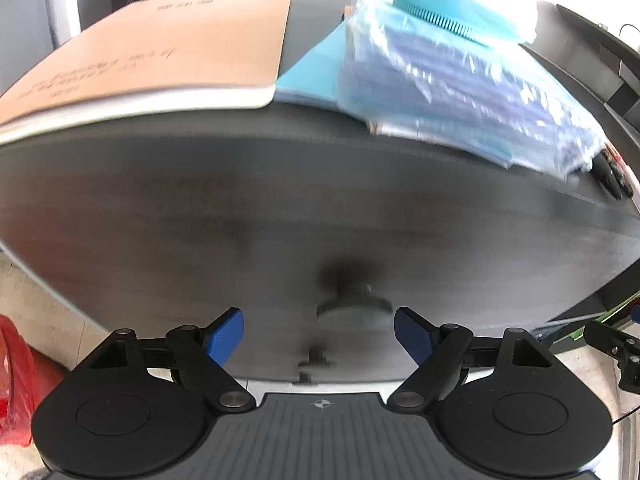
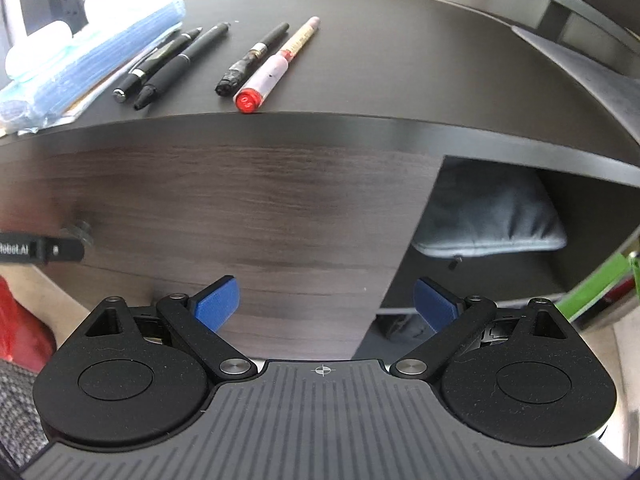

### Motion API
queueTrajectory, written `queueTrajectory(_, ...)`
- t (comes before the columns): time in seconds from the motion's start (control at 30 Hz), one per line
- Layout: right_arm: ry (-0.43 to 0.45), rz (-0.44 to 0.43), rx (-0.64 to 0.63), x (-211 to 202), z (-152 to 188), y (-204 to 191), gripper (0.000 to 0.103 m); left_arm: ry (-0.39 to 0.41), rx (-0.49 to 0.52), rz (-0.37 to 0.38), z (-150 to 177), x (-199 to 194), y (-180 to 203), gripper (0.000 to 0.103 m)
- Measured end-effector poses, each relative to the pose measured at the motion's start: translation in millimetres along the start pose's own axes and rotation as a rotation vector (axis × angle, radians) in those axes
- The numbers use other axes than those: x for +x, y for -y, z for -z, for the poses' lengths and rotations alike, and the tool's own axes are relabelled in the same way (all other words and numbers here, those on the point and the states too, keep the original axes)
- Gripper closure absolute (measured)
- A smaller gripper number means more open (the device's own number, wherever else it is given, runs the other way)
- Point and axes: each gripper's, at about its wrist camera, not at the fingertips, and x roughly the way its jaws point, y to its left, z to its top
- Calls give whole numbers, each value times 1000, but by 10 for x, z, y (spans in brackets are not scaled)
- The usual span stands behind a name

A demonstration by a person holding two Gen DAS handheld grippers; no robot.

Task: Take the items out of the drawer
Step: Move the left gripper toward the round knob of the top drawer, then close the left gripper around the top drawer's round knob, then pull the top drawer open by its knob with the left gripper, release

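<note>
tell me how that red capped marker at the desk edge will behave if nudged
The red capped marker looks round-bodied, so it would probably roll. Its cap end sits right at the desk edge, so a nudge toward the front might drop it. Likely light and stiff.

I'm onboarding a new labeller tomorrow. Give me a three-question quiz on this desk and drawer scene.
1. True or false: the drawer front is shut.
2. How many pens and markers lie on the desk top?
3. The left hand-held gripper faces: A) the drawer knob, B) the brown notebook, C) the grey pouch.

Key: 1 true; 2 four; 3 A.
</note>
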Motion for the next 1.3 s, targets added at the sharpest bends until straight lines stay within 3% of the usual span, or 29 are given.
queueTrajectory(0.27,7,-8,-62,159,-47,37,6,-27,20,9,-114,133,56,31)
queueTrajectory(0.37,6,-8,-76,207,-67,49,6,-64,12,23,-141,190,56,41)
queueTrajectory(0.47,10,-11,-93,248,-90,93,6,-90,-2,79,-143,218,58,60)
queueTrajectory(1.07,94,-79,-134,313,-262,223,7,-79,34,55,-99,208,117,61)
queueTrajectory(1.3,83,-67,-133,282,-294,247,20,-68,72,50,-29,164,87,62)
